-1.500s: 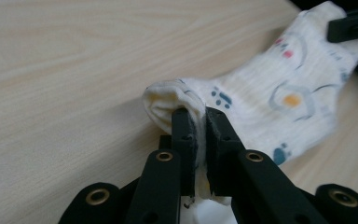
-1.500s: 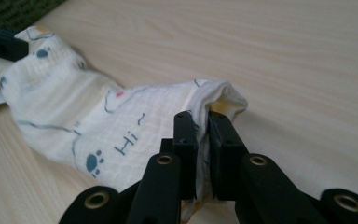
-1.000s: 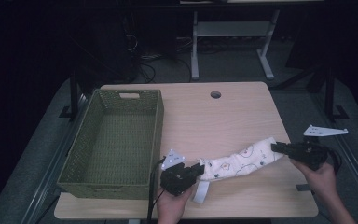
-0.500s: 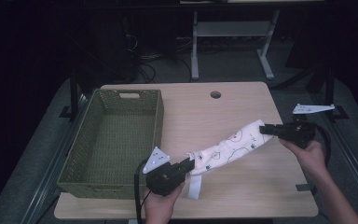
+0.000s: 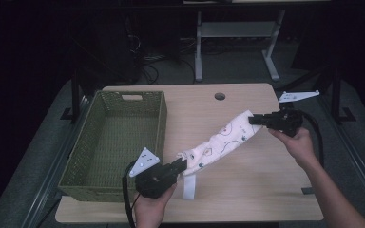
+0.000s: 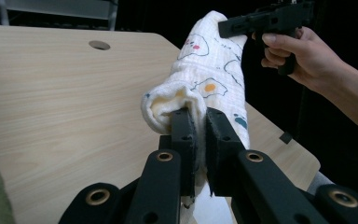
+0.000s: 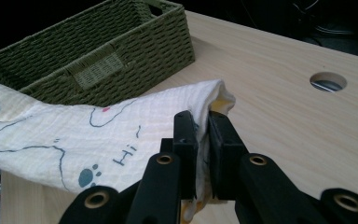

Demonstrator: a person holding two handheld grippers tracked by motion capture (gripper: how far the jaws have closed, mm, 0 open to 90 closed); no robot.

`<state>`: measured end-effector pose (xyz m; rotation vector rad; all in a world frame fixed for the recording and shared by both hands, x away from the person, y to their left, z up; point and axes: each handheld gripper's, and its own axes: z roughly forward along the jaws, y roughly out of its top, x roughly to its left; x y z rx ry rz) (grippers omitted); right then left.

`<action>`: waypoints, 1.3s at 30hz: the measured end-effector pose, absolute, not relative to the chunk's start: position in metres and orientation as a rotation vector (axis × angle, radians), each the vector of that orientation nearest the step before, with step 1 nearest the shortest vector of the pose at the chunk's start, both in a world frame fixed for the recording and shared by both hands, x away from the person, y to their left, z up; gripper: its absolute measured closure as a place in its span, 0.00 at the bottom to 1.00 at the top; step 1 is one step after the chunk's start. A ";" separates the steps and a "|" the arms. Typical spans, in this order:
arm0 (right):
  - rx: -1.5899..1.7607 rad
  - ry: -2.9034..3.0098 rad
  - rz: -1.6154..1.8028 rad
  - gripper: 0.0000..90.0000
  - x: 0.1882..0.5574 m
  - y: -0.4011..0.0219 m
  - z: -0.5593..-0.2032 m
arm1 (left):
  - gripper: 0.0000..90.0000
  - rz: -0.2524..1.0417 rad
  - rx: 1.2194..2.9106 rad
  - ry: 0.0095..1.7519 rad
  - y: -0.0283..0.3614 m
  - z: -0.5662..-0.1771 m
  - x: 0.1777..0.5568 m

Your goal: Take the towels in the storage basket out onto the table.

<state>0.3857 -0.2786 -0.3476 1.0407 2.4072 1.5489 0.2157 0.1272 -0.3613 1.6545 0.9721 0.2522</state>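
Note:
A white printed cloth (image 5: 221, 140) hangs stretched above the wooden table (image 5: 190, 118), held at both ends. My left gripper (image 5: 180, 166) is shut on its near end, close to the front edge; in the left gripper view the cloth (image 6: 205, 88) bunches between the black jaws (image 6: 196, 128). My right gripper (image 5: 254, 120) is shut on the far end at the right; in the right gripper view the cloth (image 7: 98, 135) runs leftward from the jaws (image 7: 203, 128). A white strap (image 5: 188, 187) dangles from the cloth's near end.
A green woven basket (image 5: 119, 137) stands empty on the table's left half, also seen as the basket (image 7: 93, 51) in the right gripper view. A round cable hole (image 5: 219, 96) lies near the far edge. A metal stand (image 5: 233, 33) sits on the floor beyond.
Both grippers have carried the cloth leftward and up off the table. The right gripper moved in from the table's right edge; the left shifted toward the basket.

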 end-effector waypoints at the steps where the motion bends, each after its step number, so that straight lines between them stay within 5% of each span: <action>1: 1.030 2.413 1.545 0.92 0.388 -0.275 -0.345 | 0.93 0.251 1.652 0.973 0.129 -0.361 0.215; 39: 0.745 2.590 1.599 0.92 0.460 -0.141 -0.303 | 0.92 0.381 1.572 1.047 0.202 -0.339 0.194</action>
